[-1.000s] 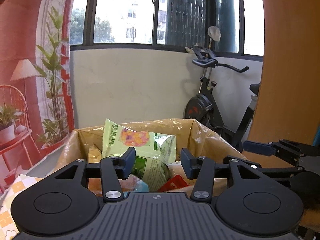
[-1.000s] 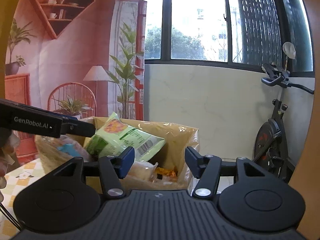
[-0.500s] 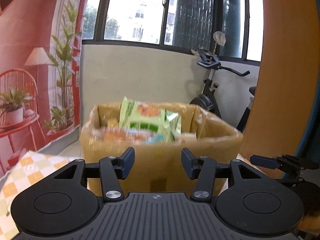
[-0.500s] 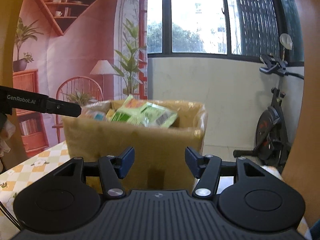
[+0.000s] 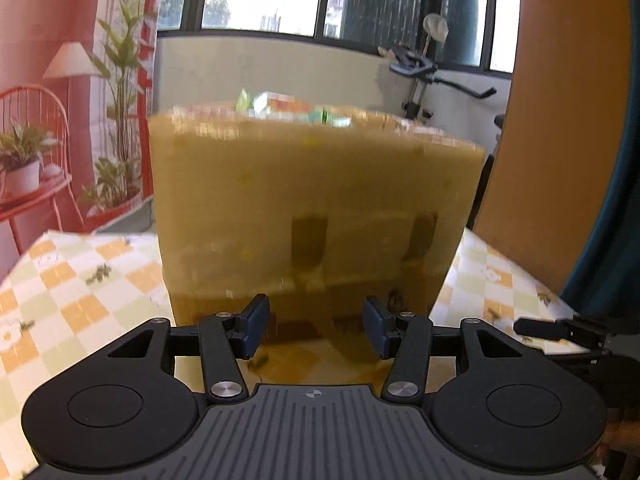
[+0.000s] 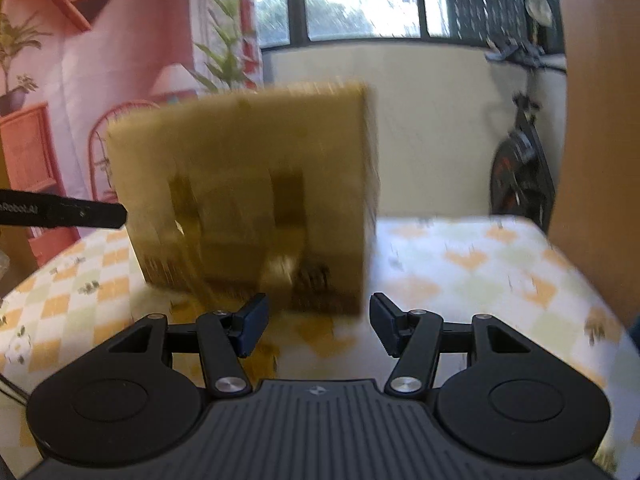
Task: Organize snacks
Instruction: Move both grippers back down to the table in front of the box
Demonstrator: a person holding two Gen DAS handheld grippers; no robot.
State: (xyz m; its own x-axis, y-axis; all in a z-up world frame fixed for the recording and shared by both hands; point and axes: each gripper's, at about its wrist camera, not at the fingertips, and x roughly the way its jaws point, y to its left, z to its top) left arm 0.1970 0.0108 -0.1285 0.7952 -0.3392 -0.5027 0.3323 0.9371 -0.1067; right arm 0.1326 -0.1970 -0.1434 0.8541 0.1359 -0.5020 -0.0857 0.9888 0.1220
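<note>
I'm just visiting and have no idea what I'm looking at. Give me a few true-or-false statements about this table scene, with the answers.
1. A cardboard box stands on a checked tablecloth. True.
2. The left tool is clamped on a snack packet. False: its jaws stand apart with nothing between them.
3. Green snack packets poke above the box's top edge in the left wrist view. True.
4. The right tool is reaching inside the box. False: it sits in front of the box's outer wall, empty.
5. An exercise bike stands near the window. True.
</note>
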